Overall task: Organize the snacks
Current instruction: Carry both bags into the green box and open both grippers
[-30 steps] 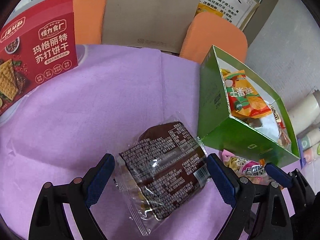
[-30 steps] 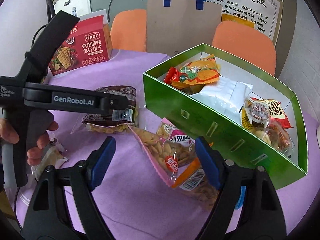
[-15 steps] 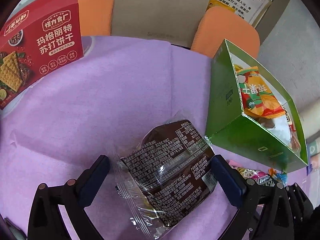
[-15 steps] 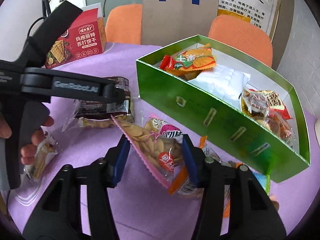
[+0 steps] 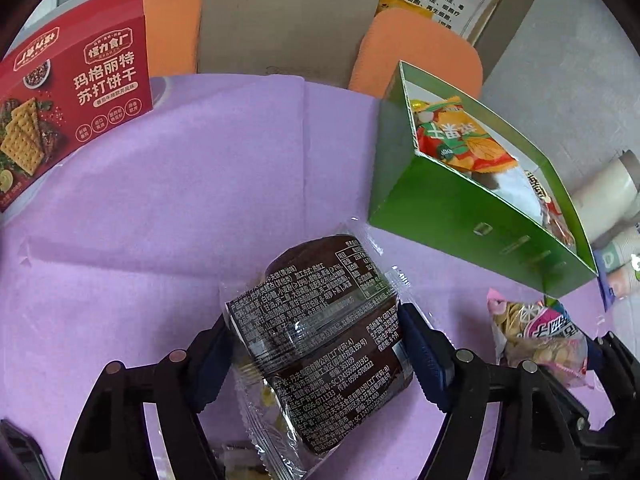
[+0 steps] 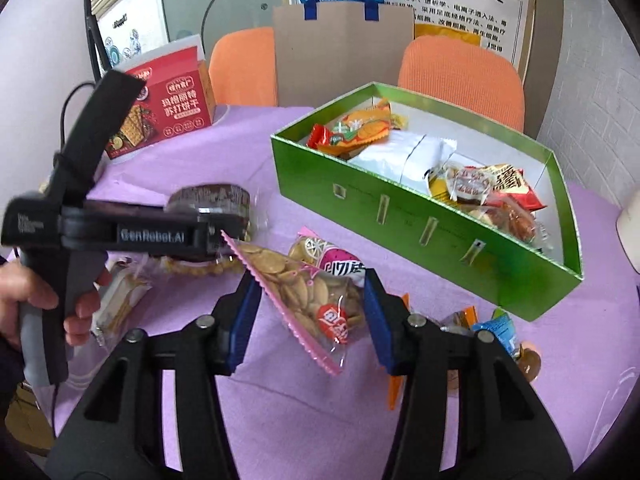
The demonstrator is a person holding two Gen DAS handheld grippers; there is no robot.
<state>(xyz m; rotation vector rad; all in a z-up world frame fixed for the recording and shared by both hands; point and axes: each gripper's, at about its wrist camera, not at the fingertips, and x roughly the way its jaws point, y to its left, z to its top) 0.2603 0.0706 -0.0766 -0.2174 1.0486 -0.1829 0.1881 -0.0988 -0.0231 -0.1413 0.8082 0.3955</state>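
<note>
My left gripper (image 5: 316, 340) is shut on a brown pastry packet (image 5: 320, 320) in clear wrap, held a little above the purple tablecloth. From the right wrist view the same packet (image 6: 212, 198) sits in the left gripper (image 6: 208, 236), which a hand holds. The right gripper (image 6: 310, 312) is shut on a pink-edged bag of round biscuits (image 6: 308, 284), tilted and raised off the cloth. That bag (image 5: 536, 332) also shows at the lower right of the left wrist view. The green box (image 6: 380, 208) beyond holds several snack packets; its near wall (image 5: 460, 208) faces me.
A red cracker box (image 6: 168, 108) stands at the back left. Loose small snacks (image 6: 496, 328) lie in front of the green box's right end, and a pale packet (image 6: 120, 300) lies by the hand. Orange chairs (image 6: 460, 64) and a brown paper bag (image 6: 340, 48) stand behind the table.
Both grippers closed from open: the left onto the brown pastry packet, the right onto the biscuit bag. Both packets have come up off the cloth.
</note>
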